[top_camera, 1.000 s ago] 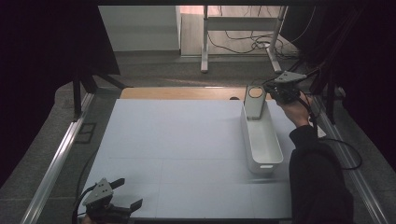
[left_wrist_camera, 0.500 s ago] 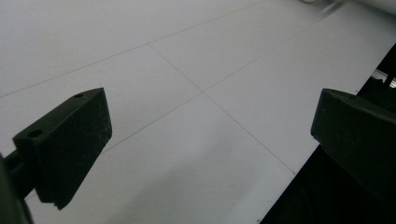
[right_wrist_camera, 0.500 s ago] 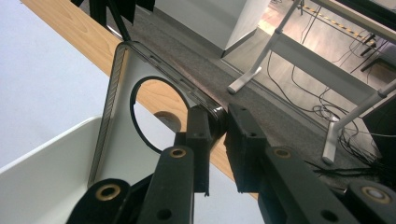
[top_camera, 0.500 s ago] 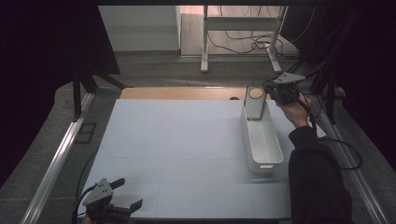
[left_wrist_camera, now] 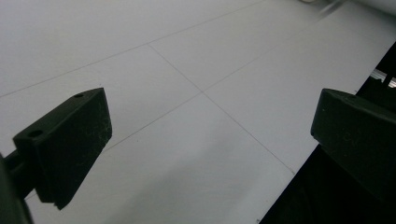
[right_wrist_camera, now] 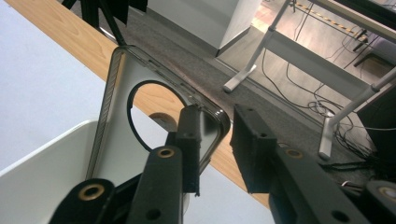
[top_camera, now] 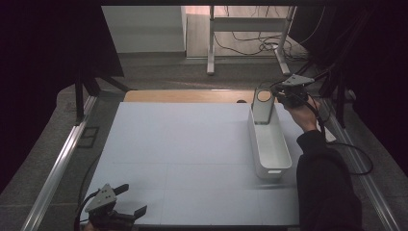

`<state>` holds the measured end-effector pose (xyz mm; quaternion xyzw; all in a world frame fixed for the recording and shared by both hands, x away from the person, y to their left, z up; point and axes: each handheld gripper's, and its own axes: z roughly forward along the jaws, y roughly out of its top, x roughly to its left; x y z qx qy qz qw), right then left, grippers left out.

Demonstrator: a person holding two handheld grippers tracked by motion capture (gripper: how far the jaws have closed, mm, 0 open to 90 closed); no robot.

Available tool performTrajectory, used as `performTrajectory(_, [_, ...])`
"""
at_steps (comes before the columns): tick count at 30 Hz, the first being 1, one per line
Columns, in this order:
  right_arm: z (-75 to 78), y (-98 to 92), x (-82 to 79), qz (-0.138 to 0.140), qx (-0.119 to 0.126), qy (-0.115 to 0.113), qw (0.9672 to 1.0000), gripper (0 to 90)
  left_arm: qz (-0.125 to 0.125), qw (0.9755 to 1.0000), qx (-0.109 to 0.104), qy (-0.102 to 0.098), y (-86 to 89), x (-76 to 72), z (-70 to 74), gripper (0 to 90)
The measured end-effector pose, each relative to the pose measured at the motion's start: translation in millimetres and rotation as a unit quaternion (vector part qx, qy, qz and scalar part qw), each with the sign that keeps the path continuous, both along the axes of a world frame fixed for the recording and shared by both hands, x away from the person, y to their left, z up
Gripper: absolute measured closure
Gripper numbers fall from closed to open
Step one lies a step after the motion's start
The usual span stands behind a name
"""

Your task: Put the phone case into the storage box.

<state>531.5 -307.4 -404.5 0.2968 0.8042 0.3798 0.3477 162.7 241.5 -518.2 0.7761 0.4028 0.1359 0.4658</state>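
Note:
A clear phone case (top_camera: 263, 106) with a round cut-out stands tilted at the far end of a long white bin (top_camera: 269, 171). My right gripper (top_camera: 276, 98) is at the case's upper right edge. In the right gripper view the case (right_wrist_camera: 116, 116) has its corner between the jaws of the right gripper (right_wrist_camera: 218, 140), which have just been opening. One pad lies against the case and the other stands off it with a gap. My left gripper (top_camera: 133, 198) rests open near the table's front left corner. Nothing lies between the jaws of the left gripper (left_wrist_camera: 210, 130).
The white tabletop (top_camera: 183, 144) spreads between the two grippers, with a wooden strip (top_camera: 192, 96) along its far edge. A metal rail (top_camera: 53, 173) runs down the left side. A desk frame with cables (top_camera: 240, 24) stands on the floor beyond. A dark sleeve (top_camera: 327, 183) covers the front right.

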Motion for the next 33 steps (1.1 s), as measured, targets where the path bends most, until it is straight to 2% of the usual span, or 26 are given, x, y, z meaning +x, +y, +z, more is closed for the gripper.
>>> performTrajectory(15, [1.6, -0.1, -4.5, -0.015, 0.014, -0.001, 0.9998, 54.3, 0.000, 1.0000, -0.001, 0.001, 0.3, -0.2, 0.0, 0.0])
performTrajectory(20, [2.9, -0.3, -5.9, -0.021, 0.011, -0.003, 0.9997, 49.8, 0.000, 1.0000, -0.001, 0.001, 0.3, -0.3, 0.0, 0.0])
performTrajectory(23, [3.4, -0.4, -7.1, -0.029, 0.015, -0.002, 0.9995, 44.5, 0.000, 1.0000, -0.002, 0.001, 0.5, -0.4, 0.0, 0.0])
performTrajectory(33, [4.7, -2.1, -11.6, -0.030, 0.017, 0.012, 0.9993, 40.1, 0.001, 1.0000, -0.003, 0.002, 0.3, 0.0, 0.1, 0.0])
